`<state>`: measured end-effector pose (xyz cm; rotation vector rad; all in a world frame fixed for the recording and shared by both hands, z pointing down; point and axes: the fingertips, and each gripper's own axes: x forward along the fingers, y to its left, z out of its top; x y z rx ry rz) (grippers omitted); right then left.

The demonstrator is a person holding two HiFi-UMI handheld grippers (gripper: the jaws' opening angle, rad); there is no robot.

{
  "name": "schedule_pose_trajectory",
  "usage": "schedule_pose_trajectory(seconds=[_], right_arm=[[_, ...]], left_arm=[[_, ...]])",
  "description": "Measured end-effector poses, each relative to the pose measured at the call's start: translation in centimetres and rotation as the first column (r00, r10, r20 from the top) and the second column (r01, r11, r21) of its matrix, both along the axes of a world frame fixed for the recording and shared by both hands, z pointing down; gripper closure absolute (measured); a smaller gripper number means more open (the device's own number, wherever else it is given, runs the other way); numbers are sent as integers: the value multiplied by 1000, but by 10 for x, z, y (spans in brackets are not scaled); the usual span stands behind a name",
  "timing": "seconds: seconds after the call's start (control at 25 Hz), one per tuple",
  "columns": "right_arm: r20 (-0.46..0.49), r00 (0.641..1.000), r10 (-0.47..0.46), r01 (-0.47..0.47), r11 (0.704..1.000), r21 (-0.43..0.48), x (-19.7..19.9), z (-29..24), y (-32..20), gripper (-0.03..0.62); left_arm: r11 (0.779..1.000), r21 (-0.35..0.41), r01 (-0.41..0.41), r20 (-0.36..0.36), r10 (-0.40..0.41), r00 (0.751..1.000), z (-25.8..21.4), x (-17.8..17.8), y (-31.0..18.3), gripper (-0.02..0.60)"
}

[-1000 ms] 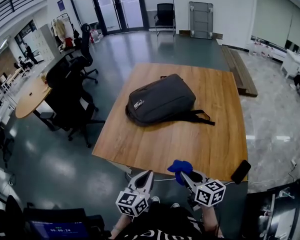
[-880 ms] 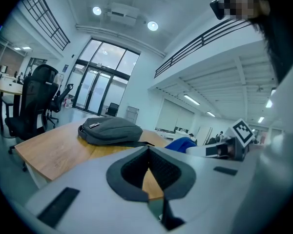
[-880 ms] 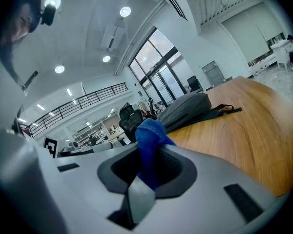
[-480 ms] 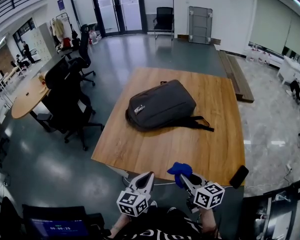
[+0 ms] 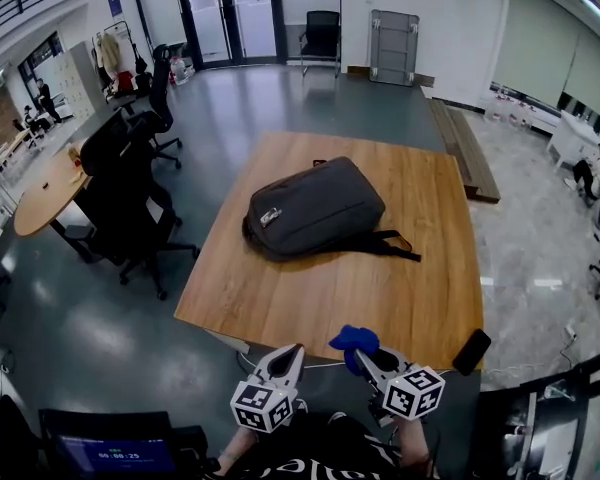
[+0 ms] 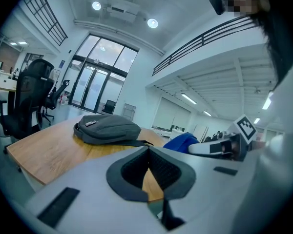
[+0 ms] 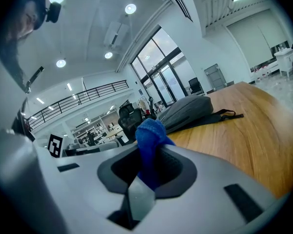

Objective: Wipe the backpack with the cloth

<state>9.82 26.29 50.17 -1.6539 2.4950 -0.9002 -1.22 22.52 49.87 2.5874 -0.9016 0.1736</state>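
- The backpack (image 5: 315,208) lies flat near the middle of the wooden table (image 5: 280,303), well apart from both grippers; it looks closed, and what is inside cannot be seen
- It is dark grey woven fabric, a rounded, softly domed oblong with a small pale tag on the end towards the left
- A black strap (image 5: 392,244) trails from its right side and lies flat on the table top
- The table is a broad slab of warm, light-brown wood with visible grain and a smooth, matt face
- The right gripper (image 5: 365,353) hangs over the table's near edge with its jaws pinched on the cloth (image 5: 355,337)
- The cloth is bright blue, soft and nubbly, bunched into a crumpled tuft that sticks up past the jaw tips; in the right gripper view it fills the dark, ribbed pads
- The left gripper (image 5: 294,351) sits just beside the right one, short of the table's edge; its jaw tips meet, with nothing held between the ribbed black pads
- Both grippers have smooth pale-grey shells and carry a white cube with black square markers
- A flat, dark phone (image 5: 471,351) lies tilted at the table's near right corner
- Black office chairs (image 5: 130,183) stand on the glossy grey floor left of the table, beside a round wooden table (image 5: 40,196)
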Motion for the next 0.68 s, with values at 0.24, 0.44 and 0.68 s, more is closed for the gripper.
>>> schedule_pose_trajectory(seconds=[0.24, 0.44, 0.68], right_arm=[[1, 1000, 3, -3, 1000, -10, 4, 2, 1, 528], [0, 1000, -9, 9, 1000, -8, 1, 2, -3, 528], [1, 1000, -12, 12, 1000, -7, 1, 3, -6, 528]], left_arm=[[1000, -1, -8, 3, 8, 1000, 0, 4, 1, 581], [1000, 4, 8, 8, -8, 1000, 0, 0, -4, 581], [1000, 5, 10, 9, -10, 1000, 1, 0, -6, 581]])
